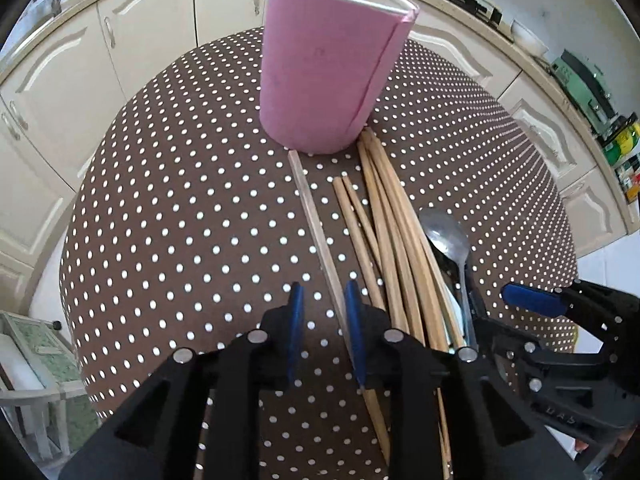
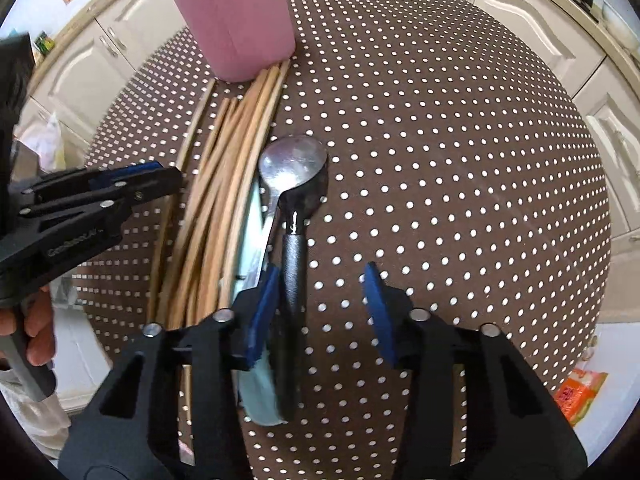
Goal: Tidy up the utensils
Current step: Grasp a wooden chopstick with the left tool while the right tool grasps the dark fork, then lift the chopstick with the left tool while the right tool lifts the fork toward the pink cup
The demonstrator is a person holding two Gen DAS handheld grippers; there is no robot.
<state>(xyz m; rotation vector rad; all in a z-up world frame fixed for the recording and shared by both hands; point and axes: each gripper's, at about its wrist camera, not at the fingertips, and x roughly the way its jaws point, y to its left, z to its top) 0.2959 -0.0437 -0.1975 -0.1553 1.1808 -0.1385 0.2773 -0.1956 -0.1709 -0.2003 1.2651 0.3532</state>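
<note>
A pink cup (image 1: 328,72) stands upright at the far side of the dotted table (image 1: 180,220). Just in front of it lies a bundle of wooden chopsticks (image 1: 384,240), with one pale chopstick (image 1: 316,224) apart on its left. That stick runs between the fingers of my left gripper (image 1: 324,296), close to the right pad, with a gap on the other side. A metal spoon (image 2: 294,164) rests over a black-handled utensil (image 2: 292,264) beside a pale blue one (image 2: 256,360). My right gripper (image 2: 322,276) straddles the black handle, which lies near its left pad; the right pad stands well clear.
The round table's brown polka-dot cloth (image 2: 460,160) ends near both grippers, and cream kitchen cabinets (image 1: 152,20) ring it. A hand (image 2: 36,332) holds the left gripper's grip. An orange packet (image 2: 580,392) lies on the floor at the right, and a pale crate (image 1: 36,360) at the left.
</note>
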